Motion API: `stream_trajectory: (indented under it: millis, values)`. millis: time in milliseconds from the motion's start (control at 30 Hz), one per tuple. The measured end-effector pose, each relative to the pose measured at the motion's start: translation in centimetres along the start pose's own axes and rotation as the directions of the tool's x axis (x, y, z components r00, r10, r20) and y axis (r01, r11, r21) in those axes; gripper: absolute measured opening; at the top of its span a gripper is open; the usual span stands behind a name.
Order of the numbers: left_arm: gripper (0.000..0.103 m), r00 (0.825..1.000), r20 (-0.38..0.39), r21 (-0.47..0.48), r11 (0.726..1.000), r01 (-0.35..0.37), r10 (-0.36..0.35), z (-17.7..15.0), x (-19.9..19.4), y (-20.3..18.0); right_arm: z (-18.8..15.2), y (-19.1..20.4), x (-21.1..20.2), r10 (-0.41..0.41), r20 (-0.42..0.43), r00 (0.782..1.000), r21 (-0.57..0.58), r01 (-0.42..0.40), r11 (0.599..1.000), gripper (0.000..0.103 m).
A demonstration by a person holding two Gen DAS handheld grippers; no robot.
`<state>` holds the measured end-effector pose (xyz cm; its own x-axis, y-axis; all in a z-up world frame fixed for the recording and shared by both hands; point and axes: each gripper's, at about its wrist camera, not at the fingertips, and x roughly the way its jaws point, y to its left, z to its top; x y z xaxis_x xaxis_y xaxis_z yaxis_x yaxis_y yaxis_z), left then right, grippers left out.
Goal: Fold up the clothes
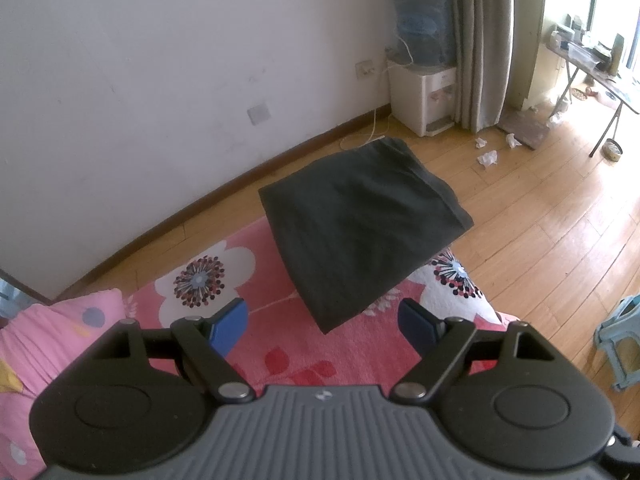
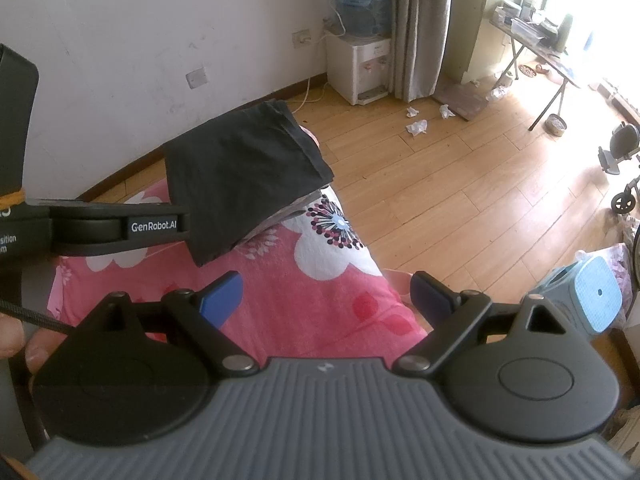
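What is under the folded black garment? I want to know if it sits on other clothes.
The folded black garment lies on the pink floral bedspread. In the right wrist view, grey layered fabric peeks from beneath its right edge; anything else underneath is covered.

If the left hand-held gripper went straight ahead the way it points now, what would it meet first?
Most likely the folded dark garment on the pink floral bedcover. The open left hand-held gripper points at its near corner, with nothing between; depth is hard to judge.
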<state>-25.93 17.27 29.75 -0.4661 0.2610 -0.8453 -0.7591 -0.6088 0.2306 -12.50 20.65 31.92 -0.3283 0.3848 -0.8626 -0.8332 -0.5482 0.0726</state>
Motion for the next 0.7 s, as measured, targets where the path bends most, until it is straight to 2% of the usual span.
stream_trajectory:
  millis: [700]
  values:
    - [0.084, 1.000, -0.011, -0.002, 1.000, 0.009, -0.009, -0.30, 0.40, 0.30, 0.26, 0.30, 0.02, -0.005, -0.006, 1.000, -0.005, 0.005, 1.000, 0.091]
